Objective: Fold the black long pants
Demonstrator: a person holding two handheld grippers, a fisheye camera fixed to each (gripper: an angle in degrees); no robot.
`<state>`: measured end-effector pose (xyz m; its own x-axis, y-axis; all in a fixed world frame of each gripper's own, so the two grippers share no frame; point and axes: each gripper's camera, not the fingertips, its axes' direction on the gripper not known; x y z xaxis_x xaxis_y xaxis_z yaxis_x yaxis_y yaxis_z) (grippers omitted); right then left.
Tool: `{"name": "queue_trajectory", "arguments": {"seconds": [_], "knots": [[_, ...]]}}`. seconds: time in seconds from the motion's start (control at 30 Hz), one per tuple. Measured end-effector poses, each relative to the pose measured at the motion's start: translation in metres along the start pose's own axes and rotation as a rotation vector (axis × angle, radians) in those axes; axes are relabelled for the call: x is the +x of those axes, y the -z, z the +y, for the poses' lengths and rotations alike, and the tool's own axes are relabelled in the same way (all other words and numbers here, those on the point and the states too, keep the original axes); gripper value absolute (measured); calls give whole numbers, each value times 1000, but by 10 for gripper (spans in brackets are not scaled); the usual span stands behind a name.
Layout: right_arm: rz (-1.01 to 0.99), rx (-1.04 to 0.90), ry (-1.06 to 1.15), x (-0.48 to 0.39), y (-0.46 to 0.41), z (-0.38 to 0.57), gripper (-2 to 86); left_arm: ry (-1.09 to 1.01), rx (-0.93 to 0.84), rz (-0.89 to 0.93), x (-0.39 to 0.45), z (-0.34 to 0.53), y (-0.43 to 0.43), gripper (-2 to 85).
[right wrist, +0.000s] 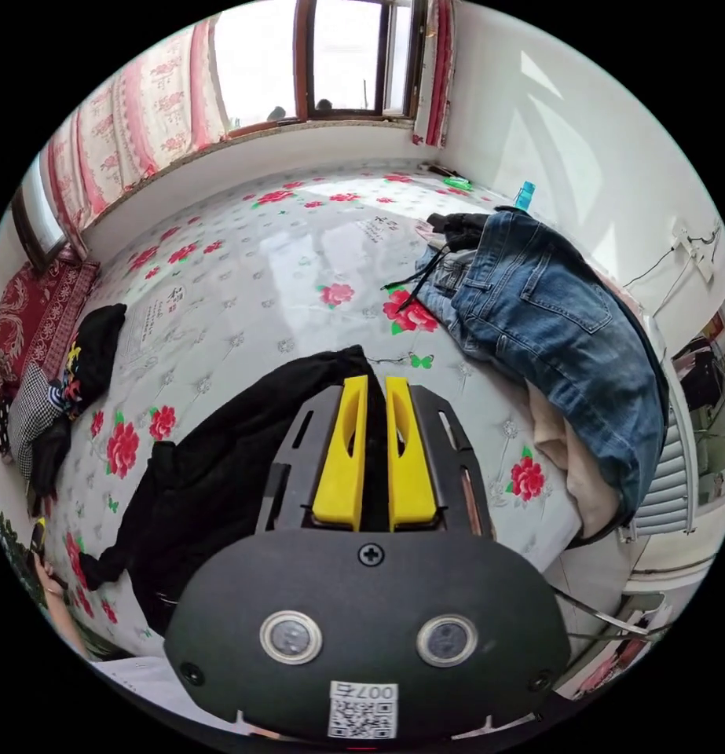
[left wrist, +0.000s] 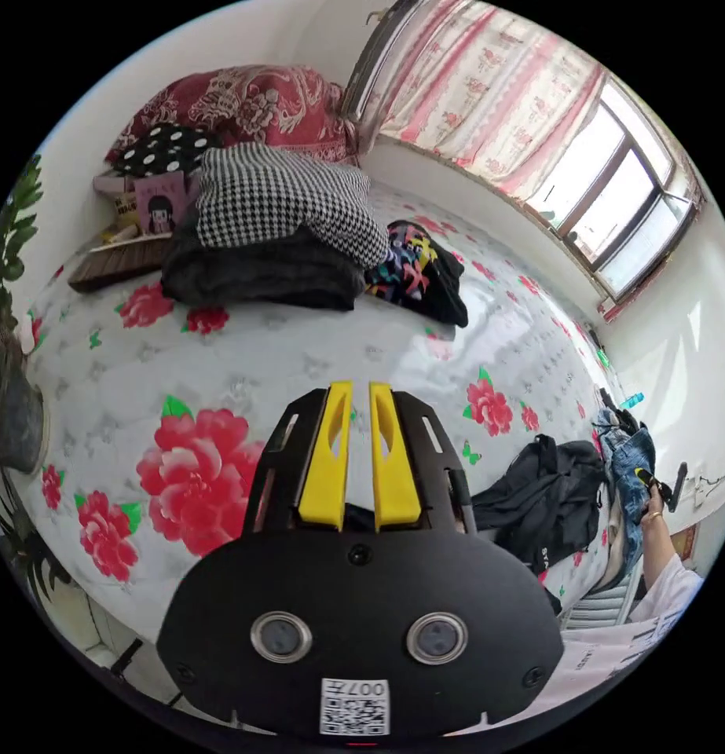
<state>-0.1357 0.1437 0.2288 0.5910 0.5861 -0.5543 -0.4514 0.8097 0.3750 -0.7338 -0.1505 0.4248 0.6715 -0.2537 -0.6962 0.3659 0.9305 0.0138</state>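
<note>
The black long pants lie crumpled on the flowered bed sheet, near the bed's edge. My right gripper hovers over them, its yellow jaws close together with only a thin gap; I see no cloth pinched between them. In the left gripper view the same pants are a dark heap at the right. My left gripper is well apart from them over bare sheet, jaws nearly together and holding nothing. The right gripper shows there too, held in a hand beside the pants.
Blue jeans lie over a beige cloth at the bed's corner. A stack of folded clothes, houndstooth on top, and a black patterned garment lie by the red pillow. Window, potted plant.
</note>
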Motion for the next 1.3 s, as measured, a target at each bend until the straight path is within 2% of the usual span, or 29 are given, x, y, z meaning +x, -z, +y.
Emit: {"name": "queue_trajectory", "arguments": {"seconds": [0.1, 0.17, 0.27, 0.33, 0.37, 0.4, 0.53, 0.63, 0.7, 0.77, 0.83, 0.87, 0.9, 1.03, 1.2, 1.3], "knots": [[-117, -52, 102, -38, -8, 39, 10, -22, -90, -37, -1, 53, -13, 112], [-323, -161, 222, -83, -20, 83, 11, -26, -140, -60, 0, 72, -20, 128], [-464, -273, 360, -151, -27, 144, 11, -43, -226, -122, 7, 82, -42, 130], [-480, -334, 434, -191, -30, 176, 13, -34, -292, -218, 10, 79, -62, 117], [-491, -379, 480, -215, -33, 193, 15, -59, -263, -304, 16, 74, -65, 85], [-497, -401, 503, -227, -34, 201, 17, -100, -265, -315, 22, 66, -73, 33], [-493, -517, 607, -287, -35, 238, 27, -184, -268, -193, 37, 25, -77, -3], [-438, -498, 666, -312, -20, 250, 37, -236, 0, -156, 54, -16, -9, -7], [-435, -474, 670, -318, -6, 250, 43, -243, 280, -78, 53, -30, 70, -5], [-431, -434, 652, -314, 11, 249, 52, -197, 340, -104, 40, -33, 100, 2], [-411, -408, 634, -305, 23, 247, 60, -108, 276, -165, 13, -33, 100, 27], [-395, -398, 616, -297, 30, 247, 66, -60, 191, -190, -9, -27, 89, 61], [-390, -395, 608, -291, 33, 246, 69, -2, 102, -190, -32, -13, 78, 83], [-317, -392, 564, -253, 50, 252, 87, 95, -4, -105, -78, 65, 65, 90], [-308, -439, 625, -247, 50, 279, 103, 41, -204, -4, -62, 173, 47, 87], [-298, -524, 735, -275, 28, 303, 100, -66, -301, 86, -26, 200, 37, 85]]}}
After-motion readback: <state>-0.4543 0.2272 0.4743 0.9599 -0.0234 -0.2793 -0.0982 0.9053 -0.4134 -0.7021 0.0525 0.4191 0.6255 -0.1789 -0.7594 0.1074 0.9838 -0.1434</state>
